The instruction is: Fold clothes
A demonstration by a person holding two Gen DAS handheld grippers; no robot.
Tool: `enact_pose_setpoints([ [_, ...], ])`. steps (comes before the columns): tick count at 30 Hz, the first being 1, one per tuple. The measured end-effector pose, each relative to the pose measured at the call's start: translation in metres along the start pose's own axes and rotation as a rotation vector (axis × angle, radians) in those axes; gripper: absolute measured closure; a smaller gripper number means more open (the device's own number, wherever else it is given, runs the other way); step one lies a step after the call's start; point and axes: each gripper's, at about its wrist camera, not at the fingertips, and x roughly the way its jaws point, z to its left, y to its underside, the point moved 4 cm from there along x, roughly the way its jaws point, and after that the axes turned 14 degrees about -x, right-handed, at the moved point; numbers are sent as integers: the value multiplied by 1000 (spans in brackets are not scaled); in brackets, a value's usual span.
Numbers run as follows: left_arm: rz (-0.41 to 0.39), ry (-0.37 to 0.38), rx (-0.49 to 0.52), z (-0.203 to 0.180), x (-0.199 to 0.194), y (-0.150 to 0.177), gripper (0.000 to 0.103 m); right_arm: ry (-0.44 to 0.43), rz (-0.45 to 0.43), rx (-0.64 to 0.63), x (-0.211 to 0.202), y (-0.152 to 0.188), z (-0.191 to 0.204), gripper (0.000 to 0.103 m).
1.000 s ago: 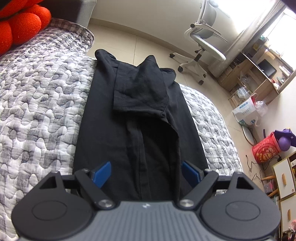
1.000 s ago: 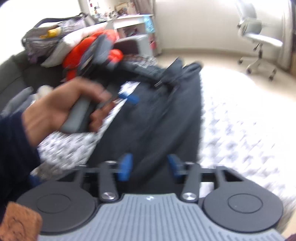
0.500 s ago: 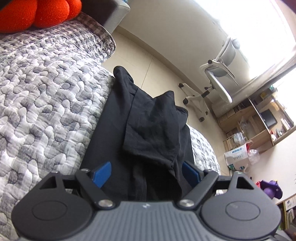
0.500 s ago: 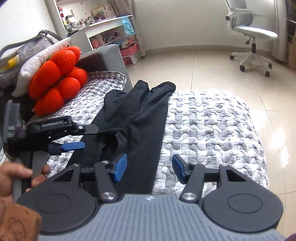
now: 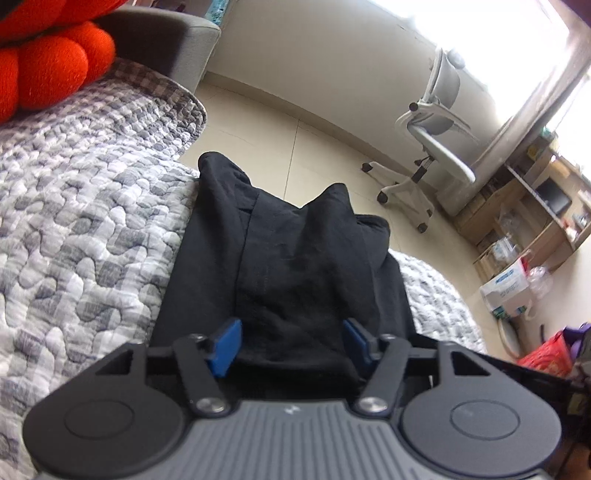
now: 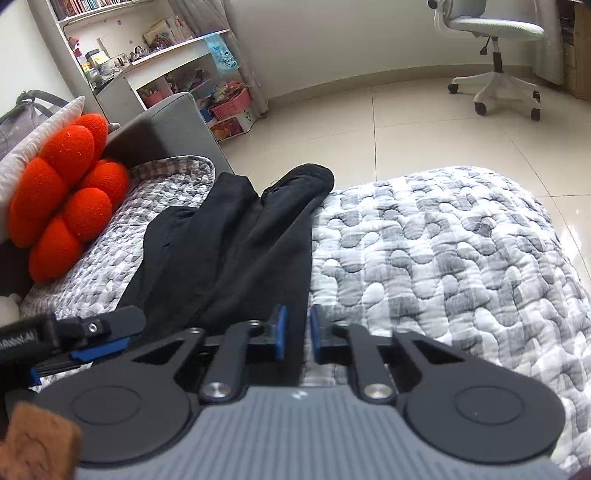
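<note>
The right tongs (image 6: 296, 334), spread wide half a second ago, now narrow onto the near edge of the black garment (image 6: 236, 254) lying lengthwise on the quilted bed (image 6: 443, 258). The left tongs (image 5: 291, 341) stay spread astride its near hem, likely preparing an end-over-end fold.

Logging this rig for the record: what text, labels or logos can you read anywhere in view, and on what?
"RobotAI", start cut off: on the black left tongs.
Blue print on the white cardboard box: too blurred to read.
Spines of the shelved books: too small to read.
</note>
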Motion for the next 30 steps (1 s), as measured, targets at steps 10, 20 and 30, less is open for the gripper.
enact_pose_setpoints([
  [10, 0, -13, -14, 10, 3, -10, 94, 79, -12, -27, 0, -5, -9, 103],
  [20, -30, -32, 10, 6, 1, -9, 94, 46, -34, -58, 8, -9, 13, 70],
  [30, -33, -57, 8, 10, 3, -9, 94, 197, -24, -151, 15, -6, 17, 103],
])
